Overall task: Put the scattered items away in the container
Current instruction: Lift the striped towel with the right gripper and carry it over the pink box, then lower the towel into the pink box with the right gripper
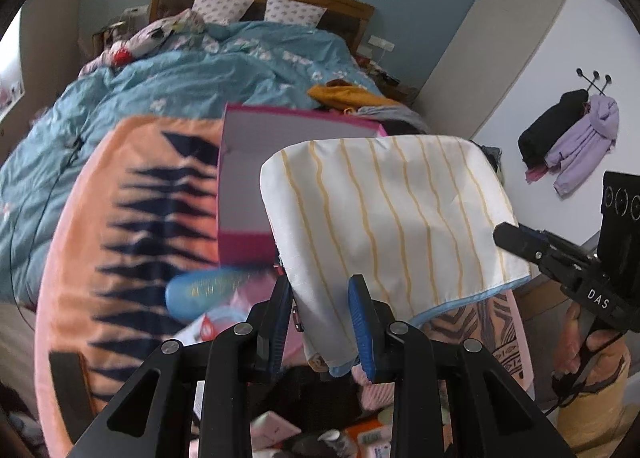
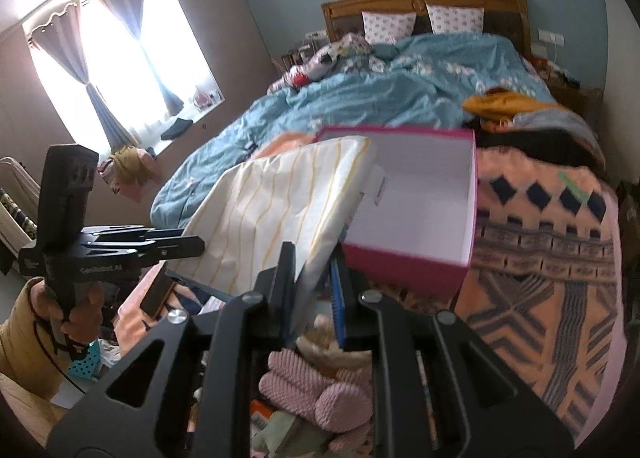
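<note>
A folded white cloth with wavy yellow stripes [image 1: 384, 210] hangs in the air over the bed, held at two edges. My left gripper [image 1: 322, 322] is shut on its lower edge, the blue pads pressing the fabric. My right gripper [image 2: 312, 290] is shut on the other edge of the cloth [image 2: 272, 210]. In the left wrist view the right gripper [image 1: 505, 236] pinches the cloth's right side, and in the right wrist view the left gripper [image 2: 198, 246] reaches in from the left. Behind the cloth an open pink box [image 1: 244, 252] [image 2: 400, 270] with a white inside sits on the orange patterned blanket [image 2: 540, 258].
A blue bottle [image 1: 204, 290], a pink knitted item [image 2: 320, 386] and several small packets lie under the grippers. A rumpled blue duvet [image 2: 360, 98] covers the bed, with a mustard garment [image 2: 496, 104] on it. Coats [image 1: 576, 138] hang on the right wall. A curtained window [image 2: 120, 58] is at left.
</note>
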A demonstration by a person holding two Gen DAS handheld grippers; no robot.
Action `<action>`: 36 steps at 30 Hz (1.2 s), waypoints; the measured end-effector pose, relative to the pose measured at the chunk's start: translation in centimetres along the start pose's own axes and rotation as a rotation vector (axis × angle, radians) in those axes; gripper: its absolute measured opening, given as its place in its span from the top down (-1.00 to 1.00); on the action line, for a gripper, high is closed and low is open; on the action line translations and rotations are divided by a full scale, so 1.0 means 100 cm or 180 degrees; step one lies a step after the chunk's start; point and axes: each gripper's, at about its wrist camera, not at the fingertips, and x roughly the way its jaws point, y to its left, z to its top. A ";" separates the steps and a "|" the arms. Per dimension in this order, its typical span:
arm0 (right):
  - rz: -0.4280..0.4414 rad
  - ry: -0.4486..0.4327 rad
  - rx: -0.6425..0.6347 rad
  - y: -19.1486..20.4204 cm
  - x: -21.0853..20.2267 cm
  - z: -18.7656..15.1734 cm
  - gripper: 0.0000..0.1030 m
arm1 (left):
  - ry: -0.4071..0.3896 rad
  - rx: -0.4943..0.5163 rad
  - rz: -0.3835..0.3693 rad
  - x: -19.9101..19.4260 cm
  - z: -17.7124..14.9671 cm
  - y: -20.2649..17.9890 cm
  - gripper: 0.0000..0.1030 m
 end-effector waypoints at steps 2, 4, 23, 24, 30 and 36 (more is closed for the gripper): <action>0.0033 -0.0035 -0.0003 -0.003 -0.005 0.011 0.64 | -0.0011 0.0045 -0.0007 -0.002 0.011 -0.002 0.44; 0.0051 -0.0061 -0.0008 -0.006 -0.008 0.020 0.65 | -0.0013 0.0077 -0.0026 -0.003 0.022 -0.004 0.44; -0.0052 0.0040 0.0219 -0.050 0.057 0.064 0.64 | 0.0128 0.0135 0.0082 0.061 0.085 0.015 0.44; -0.0063 0.0070 0.0245 -0.054 0.066 0.065 0.64 | 0.0141 0.0112 0.0081 0.067 0.088 0.019 0.44; -0.0100 0.0232 0.0353 -0.075 0.114 0.066 0.64 | 0.0182 0.0056 0.0157 0.101 0.104 0.036 0.44; -0.0081 0.0439 0.0524 -0.097 0.162 0.060 0.64 | 0.0254 -0.0016 0.0257 0.136 0.112 0.052 0.44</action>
